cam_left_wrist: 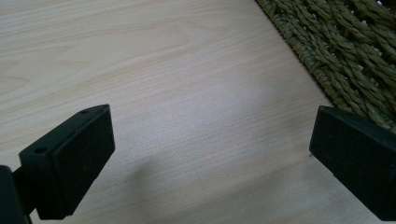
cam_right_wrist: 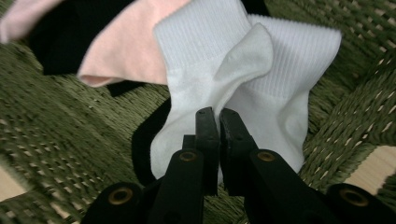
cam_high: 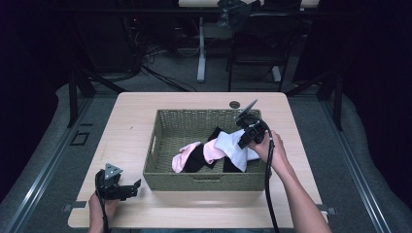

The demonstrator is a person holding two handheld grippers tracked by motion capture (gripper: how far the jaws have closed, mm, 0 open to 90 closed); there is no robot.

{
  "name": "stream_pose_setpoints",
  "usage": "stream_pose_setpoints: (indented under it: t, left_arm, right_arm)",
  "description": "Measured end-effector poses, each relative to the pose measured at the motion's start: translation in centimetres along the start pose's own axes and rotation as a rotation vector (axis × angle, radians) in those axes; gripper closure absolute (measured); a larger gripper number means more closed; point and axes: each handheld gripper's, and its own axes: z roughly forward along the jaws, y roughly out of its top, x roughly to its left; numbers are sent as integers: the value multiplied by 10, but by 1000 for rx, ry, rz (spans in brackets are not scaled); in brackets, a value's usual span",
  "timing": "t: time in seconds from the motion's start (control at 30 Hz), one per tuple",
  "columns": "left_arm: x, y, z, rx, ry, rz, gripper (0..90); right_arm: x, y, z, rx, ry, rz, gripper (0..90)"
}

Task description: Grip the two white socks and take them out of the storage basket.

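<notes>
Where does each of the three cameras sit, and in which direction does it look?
High view: above the person's side, looking forward and down at the table; both forearms, left gripper and right gripper show.
Left gripper view: on the left gripper, over bare table beside the basket; open jaws.
Right gripper view: on the right gripper, into the basket; jaws pinch the white sock.
Shared: basket in all views; sock in high and right gripper views.

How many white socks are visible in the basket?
2, overlapping at the basket's right end: one white sock pinched by the right hand-held gripper, the other white sock beside it. More may be hidden underneath.
</notes>
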Motion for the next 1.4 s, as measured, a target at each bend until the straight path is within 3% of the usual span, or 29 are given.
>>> stream_pose_setpoints:
  t: [0.1, 0.37, 0.97, 1.4]
  left_arm:
    - [0, 0, 0, 3, -1, 1, 1]
    - [1, 0, 0, -1, -10, 0, 1]
    - [0, 0, 1, 2, -9, 2, 1]
    - [0, -1, 1, 4, -12, 0, 1]
  right_arm:
    - [4, 2, -14, -32, 15, -4, 874]
    - [11, 9, -41, -41, 4, -52, 874]
    - [26, 23, -82, -108, -21, -88, 875]
    - [30, 28, -104, -149, -36, -110, 875]
